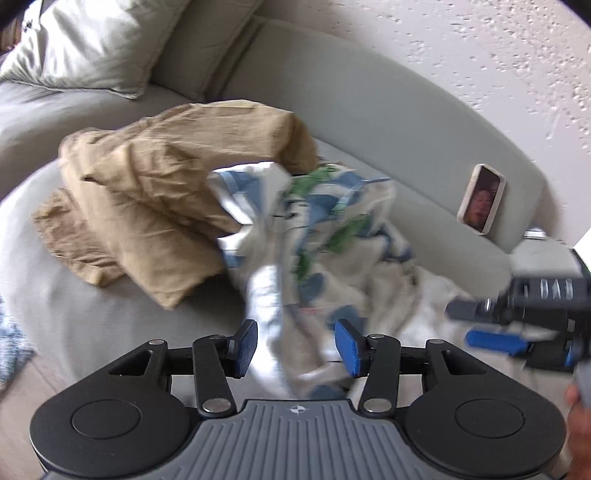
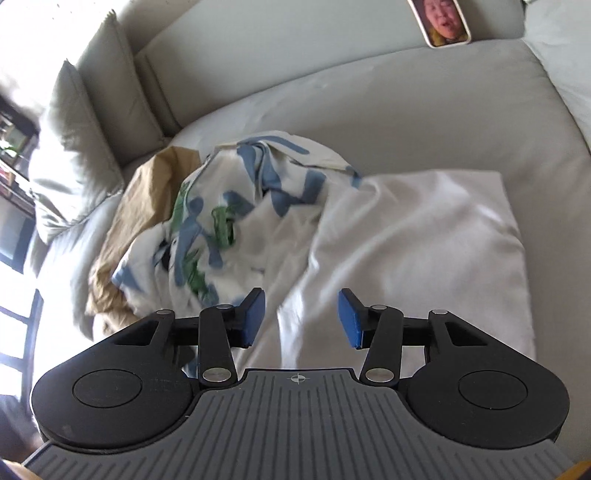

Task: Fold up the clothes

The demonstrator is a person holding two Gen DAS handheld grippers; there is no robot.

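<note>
A crumpled white garment with blue and green print [image 1: 317,229] lies on the grey sofa seat [image 1: 92,317]; it also shows in the right wrist view [image 2: 229,221]. A tan garment [image 1: 159,192] lies bunched to its left and shows in the right wrist view [image 2: 147,199]. A plain white folded cloth [image 2: 424,243] lies to the right. My left gripper [image 1: 297,349] is open, with a fold of the printed garment between its jaws. My right gripper [image 2: 301,319] is open over the white cloth, and shows at the right edge of the left wrist view [image 1: 495,341].
A phone [image 1: 481,199] with a lit screen leans on the sofa back; it also shows in the right wrist view [image 2: 443,20]. Pale cushions [image 1: 92,40] sit at the far left. A patterned rug [image 1: 11,350] shows on the floor.
</note>
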